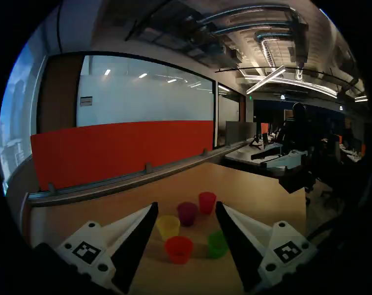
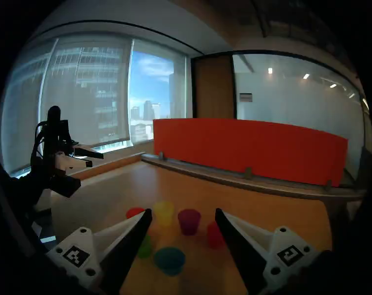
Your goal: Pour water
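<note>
Here, the left tool hangs above the wooden table, its jaws wide and holding nothing. Framed between them, well in from the table's far edge, stand a yellow cup, a purple cup, a pink cup, a red cup and a green cup. The right tool is likewise spread wide and empty over the group, with a blue cup nearest it. Whether any cup holds water is hard to tell. An orange screen lines the far edge.
</note>
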`<state>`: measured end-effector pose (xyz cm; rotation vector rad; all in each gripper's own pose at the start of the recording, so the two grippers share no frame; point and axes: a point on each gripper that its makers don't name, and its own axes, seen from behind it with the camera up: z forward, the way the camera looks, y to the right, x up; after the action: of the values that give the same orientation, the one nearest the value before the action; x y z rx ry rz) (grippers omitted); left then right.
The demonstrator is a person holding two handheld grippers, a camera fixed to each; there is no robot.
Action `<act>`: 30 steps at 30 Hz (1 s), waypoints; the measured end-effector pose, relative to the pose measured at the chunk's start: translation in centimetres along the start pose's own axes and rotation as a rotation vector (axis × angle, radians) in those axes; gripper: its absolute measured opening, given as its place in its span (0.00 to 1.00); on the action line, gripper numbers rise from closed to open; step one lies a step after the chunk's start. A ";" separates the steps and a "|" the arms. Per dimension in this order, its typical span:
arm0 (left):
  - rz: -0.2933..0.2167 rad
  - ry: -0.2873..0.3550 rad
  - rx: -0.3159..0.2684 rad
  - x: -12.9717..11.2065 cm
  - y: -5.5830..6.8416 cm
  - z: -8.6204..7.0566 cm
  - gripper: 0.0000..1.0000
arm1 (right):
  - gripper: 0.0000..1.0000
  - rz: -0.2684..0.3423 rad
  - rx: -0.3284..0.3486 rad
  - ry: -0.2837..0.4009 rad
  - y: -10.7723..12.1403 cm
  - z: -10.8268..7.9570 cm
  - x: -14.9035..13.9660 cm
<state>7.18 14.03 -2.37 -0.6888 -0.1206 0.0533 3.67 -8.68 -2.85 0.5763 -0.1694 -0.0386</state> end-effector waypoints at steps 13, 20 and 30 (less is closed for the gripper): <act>-0.011 -0.073 -0.069 -3.7 1.6 0.6 0.86 | 1.00 -0.018 0.023 -0.100 -0.5 0.0 -3.6; 0.003 -0.124 -0.105 -6.3 3.0 1.1 0.86 | 1.00 -0.022 0.037 -0.137 -0.9 0.0 -5.5; 0.040 -0.166 -0.125 -8.2 4.1 1.5 0.86 | 1.00 -0.038 0.048 -0.186 -1.2 0.2 -8.0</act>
<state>-1.13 17.41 -4.62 -0.8114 -0.2712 0.1423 -4.26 -9.11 -4.57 0.6238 -0.3407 -0.1253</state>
